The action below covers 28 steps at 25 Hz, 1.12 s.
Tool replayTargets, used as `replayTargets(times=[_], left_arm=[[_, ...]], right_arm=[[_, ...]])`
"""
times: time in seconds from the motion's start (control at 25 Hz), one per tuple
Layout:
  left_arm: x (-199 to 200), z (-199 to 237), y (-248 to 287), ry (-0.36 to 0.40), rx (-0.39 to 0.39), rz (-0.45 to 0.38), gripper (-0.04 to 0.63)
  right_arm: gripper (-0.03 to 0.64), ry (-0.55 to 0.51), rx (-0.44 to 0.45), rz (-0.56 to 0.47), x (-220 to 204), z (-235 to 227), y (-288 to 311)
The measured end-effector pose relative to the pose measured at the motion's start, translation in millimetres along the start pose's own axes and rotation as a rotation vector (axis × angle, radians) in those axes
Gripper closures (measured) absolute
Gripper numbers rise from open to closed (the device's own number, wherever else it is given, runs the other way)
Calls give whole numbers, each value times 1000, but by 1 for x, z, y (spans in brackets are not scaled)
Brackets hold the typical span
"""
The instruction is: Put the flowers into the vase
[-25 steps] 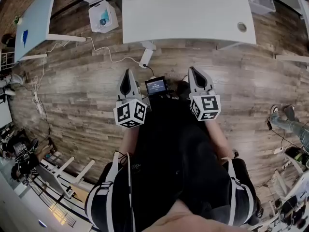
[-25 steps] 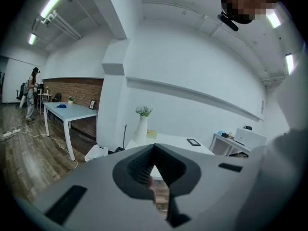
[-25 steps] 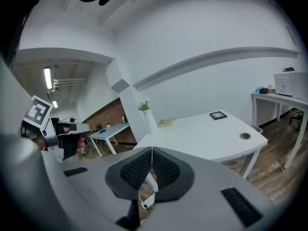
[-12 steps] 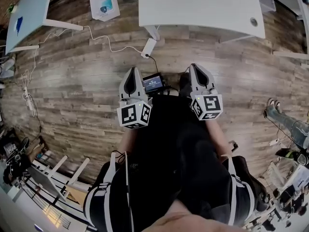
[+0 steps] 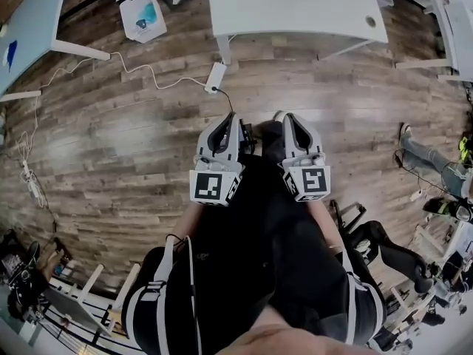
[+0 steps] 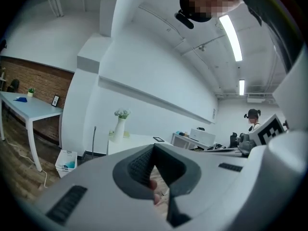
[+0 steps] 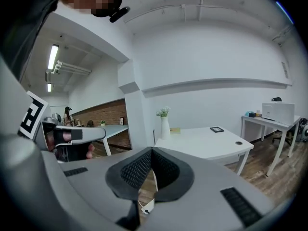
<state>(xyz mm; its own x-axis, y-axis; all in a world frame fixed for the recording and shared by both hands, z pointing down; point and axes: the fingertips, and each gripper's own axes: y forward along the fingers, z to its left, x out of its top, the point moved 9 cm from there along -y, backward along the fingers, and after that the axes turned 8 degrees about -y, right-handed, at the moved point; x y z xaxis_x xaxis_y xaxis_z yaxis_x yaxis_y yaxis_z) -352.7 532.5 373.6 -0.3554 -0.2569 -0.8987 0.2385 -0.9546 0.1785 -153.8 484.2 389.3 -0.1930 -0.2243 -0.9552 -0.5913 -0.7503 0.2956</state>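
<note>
Left gripper (image 6: 154,146) and right gripper (image 7: 151,149) are both pressed together and empty, well apart from the far white surface (image 7: 211,146) where the vase (image 7: 165,128) holds pale flowers (image 7: 163,112); best to approach squarely; spread jaws only near stems.

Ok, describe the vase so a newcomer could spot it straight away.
Find the big white desk by the white wall. At its far left corner, beside a flat yellowish pad, stands the vase. It is the only tall upright thing there: slim, white, with small pale flowers on top.
</note>
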Motion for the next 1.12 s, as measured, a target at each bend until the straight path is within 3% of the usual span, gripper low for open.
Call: replayTargets(times=[0.24,0.4,0.72,1.12], left_arm=[[4,-2,-8,-105,74,-43,549],[-2,-19,-7,-94,93,-57,549],[-5,-41,7,-99,117,-66,549],[-9,-32,5,-122,156,-58,549]], right_arm=[[600,3,15,-58,4,-7,-14],[601,27,57,-73,1,-20,-20],[601,-40,120,-58,4,-35,-18],[601,-31,140,-37,1,-33,-12]])
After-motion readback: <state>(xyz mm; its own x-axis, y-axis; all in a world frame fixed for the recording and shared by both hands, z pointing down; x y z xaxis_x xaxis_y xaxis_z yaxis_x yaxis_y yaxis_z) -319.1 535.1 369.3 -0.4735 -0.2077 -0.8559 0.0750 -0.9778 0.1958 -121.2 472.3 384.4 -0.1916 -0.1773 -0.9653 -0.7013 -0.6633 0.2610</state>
